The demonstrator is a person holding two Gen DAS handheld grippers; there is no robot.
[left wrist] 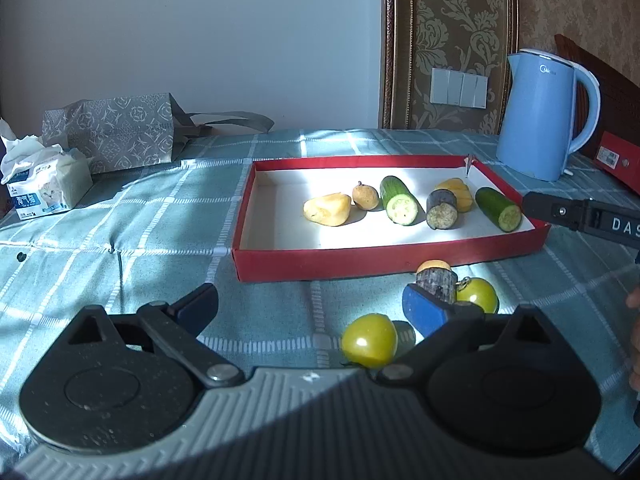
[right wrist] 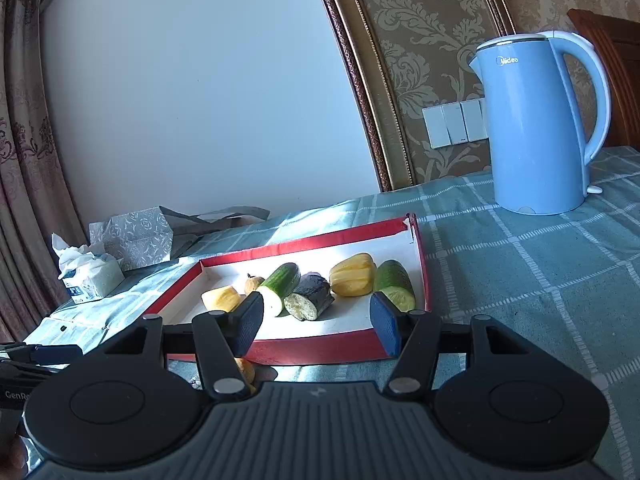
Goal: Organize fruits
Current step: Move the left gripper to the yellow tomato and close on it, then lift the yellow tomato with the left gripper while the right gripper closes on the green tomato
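Nearest the left wrist camera, the left gripper [left wrist: 312,308] is held wide open with nothing between its fingers, low over the checked tablecloth [left wrist: 120,216]. Just beyond it a yellow-green tomato [left wrist: 370,340] is seen lying loose on the cloth, with a second tomato [left wrist: 478,295] and a dark eggplant piece [left wrist: 437,282] beside the blue right finger pad; whether the pad touches the eggplant piece cannot be told. The near tomato is judged light, round, smooth-skinned and easily bruised, so it would best be taken across its widest part with gentle closure, since a roll is likely. The eggplant piece is judged firmer and would be taken on its curved sides. Farther on, the red tray [left wrist: 320,268] is seen holding two cucumber pieces, another eggplant piece and yellow fruits. The right gripper [right wrist: 316,322] is likewise held open and empty, just short of the tray's near wall. A blue kettle [left wrist: 540,116] stands behind.
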